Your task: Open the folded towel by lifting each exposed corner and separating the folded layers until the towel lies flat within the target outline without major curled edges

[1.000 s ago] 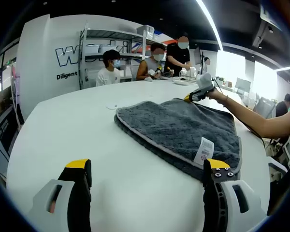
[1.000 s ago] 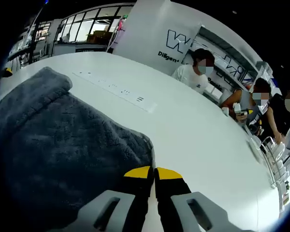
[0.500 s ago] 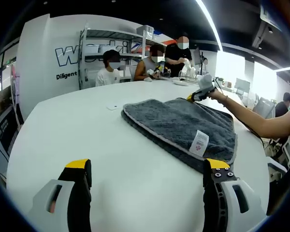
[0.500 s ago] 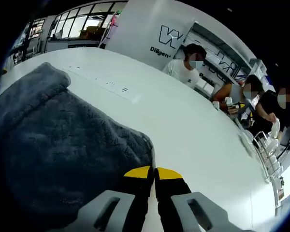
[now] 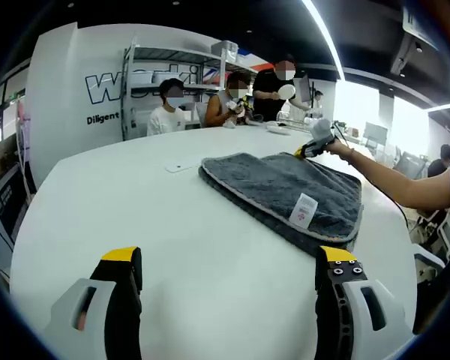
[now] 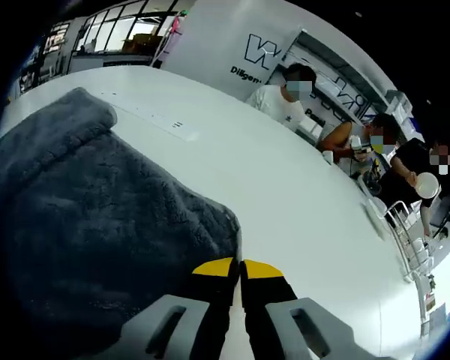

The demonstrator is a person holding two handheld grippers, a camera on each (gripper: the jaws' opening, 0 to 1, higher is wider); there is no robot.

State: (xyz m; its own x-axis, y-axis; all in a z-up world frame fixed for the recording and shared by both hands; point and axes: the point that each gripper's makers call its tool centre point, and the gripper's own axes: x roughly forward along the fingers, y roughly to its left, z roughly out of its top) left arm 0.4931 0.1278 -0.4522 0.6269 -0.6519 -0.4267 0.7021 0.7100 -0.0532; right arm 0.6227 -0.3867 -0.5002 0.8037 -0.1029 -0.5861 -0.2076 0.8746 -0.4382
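The grey towel (image 5: 285,196) is seen right of centre in the left gripper view, folded on the white table (image 5: 135,217), and it sits farther off and smaller than a second ago, so it is being dragged away by its far corner. That corner is pinched by the right gripper (image 6: 237,264), jaws clamped together on the cloth. The left gripper (image 5: 229,264) is held wide apart, empty, at the bottom of the frame. Layers are not yet separated.
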